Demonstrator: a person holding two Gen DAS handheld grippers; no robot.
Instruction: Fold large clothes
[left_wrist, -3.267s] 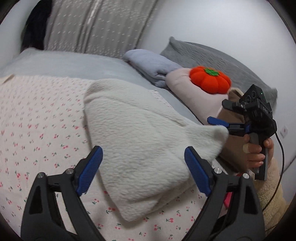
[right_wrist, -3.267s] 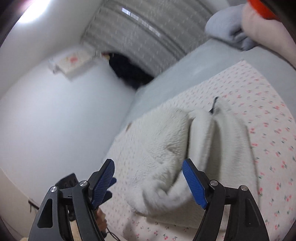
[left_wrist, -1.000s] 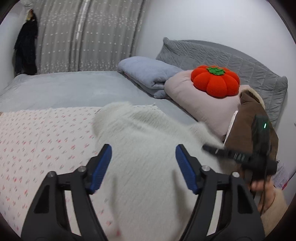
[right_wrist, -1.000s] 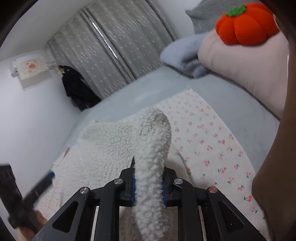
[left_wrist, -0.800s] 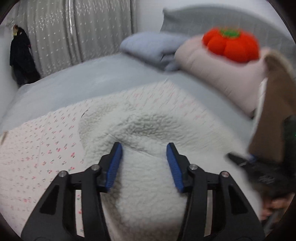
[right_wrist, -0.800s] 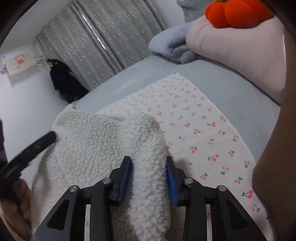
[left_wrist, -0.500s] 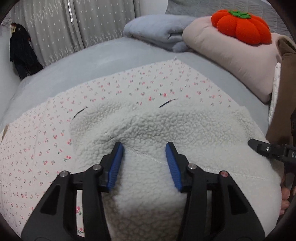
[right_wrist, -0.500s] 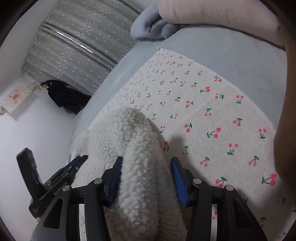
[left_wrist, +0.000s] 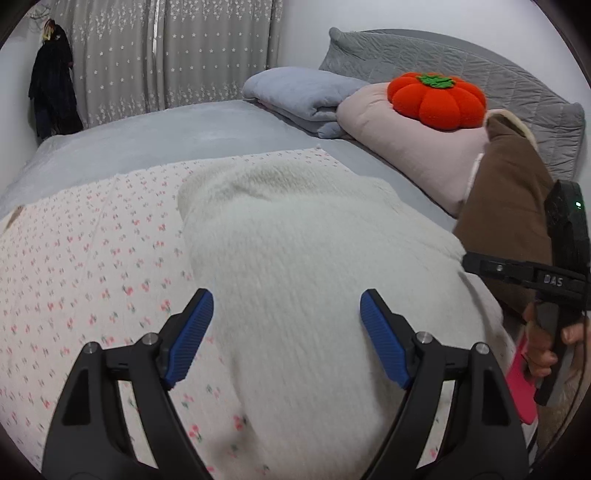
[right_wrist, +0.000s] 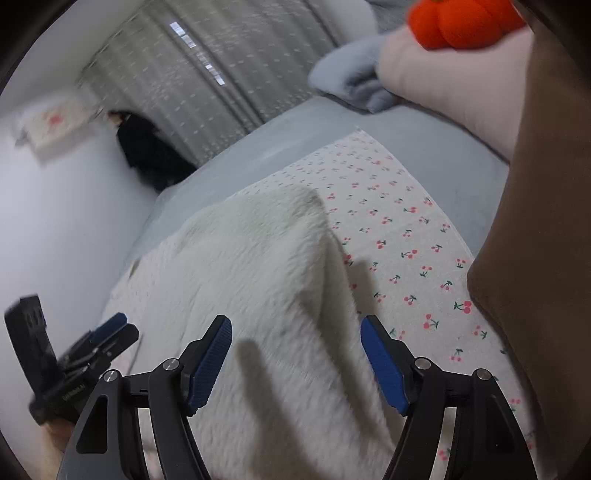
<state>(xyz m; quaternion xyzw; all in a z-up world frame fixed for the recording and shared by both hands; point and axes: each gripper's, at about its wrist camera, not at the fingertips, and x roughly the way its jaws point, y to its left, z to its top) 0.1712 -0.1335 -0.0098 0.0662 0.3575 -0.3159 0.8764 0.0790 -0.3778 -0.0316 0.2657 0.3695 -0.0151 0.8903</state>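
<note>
The white fleece (left_wrist: 295, 266) lies in a folded heap on the cherry-print sheet (left_wrist: 74, 258), filling the centre and lower half of the left wrist view. The left gripper (left_wrist: 286, 339) hangs over it at the bottom of the frame, jaws spread wide with nothing between them. The right gripper (right_wrist: 295, 358) is likewise spread apart above the fleece (right_wrist: 258, 280) in its own view, gripping nothing; it also shows at the right edge of the left view, held in a hand (left_wrist: 546, 343). Toward the upper right sit a pink pillow (left_wrist: 406, 147) with an orange pumpkin cushion (left_wrist: 437, 99) on top and a folded blue blanket (left_wrist: 299, 92) beside it. Grey curtains (left_wrist: 166, 55) fill the upper left.
</note>
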